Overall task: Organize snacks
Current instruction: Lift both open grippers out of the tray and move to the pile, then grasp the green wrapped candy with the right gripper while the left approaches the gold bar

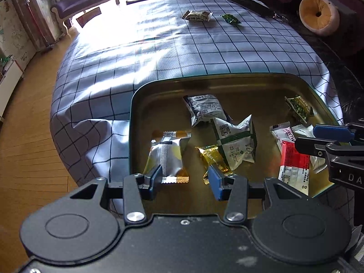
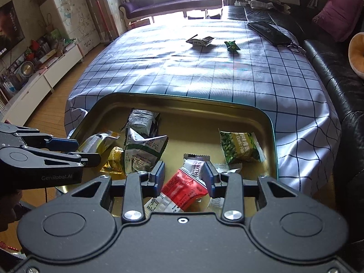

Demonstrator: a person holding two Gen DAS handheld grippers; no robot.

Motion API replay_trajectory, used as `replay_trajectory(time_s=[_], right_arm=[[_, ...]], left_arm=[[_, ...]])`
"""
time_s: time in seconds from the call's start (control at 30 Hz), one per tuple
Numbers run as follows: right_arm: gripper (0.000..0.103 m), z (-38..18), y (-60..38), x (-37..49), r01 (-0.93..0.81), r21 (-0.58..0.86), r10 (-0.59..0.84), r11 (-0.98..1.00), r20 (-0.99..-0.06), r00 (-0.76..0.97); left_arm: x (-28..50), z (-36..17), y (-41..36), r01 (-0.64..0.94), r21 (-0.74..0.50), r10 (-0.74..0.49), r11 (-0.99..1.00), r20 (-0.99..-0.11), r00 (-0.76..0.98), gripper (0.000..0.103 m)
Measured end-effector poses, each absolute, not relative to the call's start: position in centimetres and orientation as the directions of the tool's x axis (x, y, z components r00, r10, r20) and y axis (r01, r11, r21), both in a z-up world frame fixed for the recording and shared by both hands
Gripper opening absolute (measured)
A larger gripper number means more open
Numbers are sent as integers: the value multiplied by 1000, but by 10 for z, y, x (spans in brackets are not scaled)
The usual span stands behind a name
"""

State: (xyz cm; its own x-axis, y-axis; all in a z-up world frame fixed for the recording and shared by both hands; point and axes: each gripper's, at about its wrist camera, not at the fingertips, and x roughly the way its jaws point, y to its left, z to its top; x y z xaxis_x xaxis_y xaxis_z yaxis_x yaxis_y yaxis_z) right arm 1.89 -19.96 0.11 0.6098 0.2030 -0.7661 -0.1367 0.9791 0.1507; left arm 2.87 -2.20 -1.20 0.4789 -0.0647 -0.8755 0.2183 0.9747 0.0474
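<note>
Left wrist view: my left tongs [image 1: 185, 177] hang about half open over the gold metal tray with the teal rim [image 1: 134, 95], nothing gripped. The silver-and-yellow foil snack packet [image 1: 167, 157] lies just ahead at 11 o'clock, brushing the left finger; the gold foil candy [image 1: 211, 157] sits at 1 o'clock by the right finger. Further in, a white-and-green folded pouch [image 1: 234, 143]. Out on the checked-cloth worktop [image 1: 159, 52], well apart at 12 to 1 o'clock, two strays: a cream-and-green wrapped snack [image 1: 196, 16] and a small green foil candy [image 1: 231, 19].

Right wrist view: my right tongs [image 2: 184, 177] also stand about half open, empty, straddling the red-and-white snack bar packet [image 2: 184, 188] without pinching it. A green pea snack bag [image 2: 240, 146] lies at 1 o'clock in the tray. The left tongs enter at 9 o'clock.

Risks, as I judge them: closing here would lift a packet already stowed. The two tongs crowd one tray and could knock together. Reaching for the strays, a low sweep might catch the tray rim or drag the cloth.
</note>
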Motion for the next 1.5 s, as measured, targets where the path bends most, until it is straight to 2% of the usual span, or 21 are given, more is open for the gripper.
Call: replay_trajectory(time_s=[0.37, 0.77, 1.1, 1.5], right_arm=[[48, -4, -206, 36, -178, 202, 265, 963, -833, 485], [48, -8, -216, 65, -156, 268, 307, 951, -878, 367], [48, 2, -220, 95, -167, 242, 291, 956, -869, 400], [48, 7, -238, 155, -127, 229, 262, 965, -830, 493]], left_arm=[[47, -13, -17, 235, 20, -73, 972, -921, 382, 47], [80, 4, -25, 336, 97, -40, 937, -925, 378, 47], [123, 23, -27, 334, 133, -32, 933, -894, 446, 47], [212, 30, -39, 270, 135, -27, 954, -852, 523, 47]])
